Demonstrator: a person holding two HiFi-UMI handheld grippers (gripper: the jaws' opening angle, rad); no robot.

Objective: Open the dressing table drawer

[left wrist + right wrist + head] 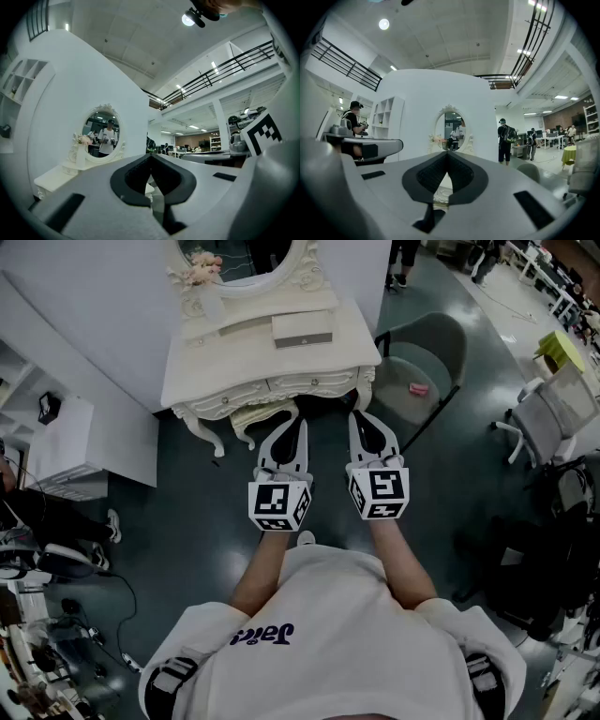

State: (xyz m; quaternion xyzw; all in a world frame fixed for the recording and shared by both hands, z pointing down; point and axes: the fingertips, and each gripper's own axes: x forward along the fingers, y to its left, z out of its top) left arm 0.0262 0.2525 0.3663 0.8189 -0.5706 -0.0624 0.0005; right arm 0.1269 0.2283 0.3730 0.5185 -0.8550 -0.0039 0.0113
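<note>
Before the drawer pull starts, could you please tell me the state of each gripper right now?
Left gripper: closed, holding nothing.
Right gripper: closed, holding nothing.

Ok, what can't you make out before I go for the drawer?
- Drawer knobs: too small in head view; hidden behind the gripper bodies in both gripper views.
- Mirror: top cut off by head view's edge.
- Whether left gripper tip touches the dressing table: overlap, steep angle.

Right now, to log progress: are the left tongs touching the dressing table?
Apart. In the left gripper view the left tongs end short of the dressing table.
</note>
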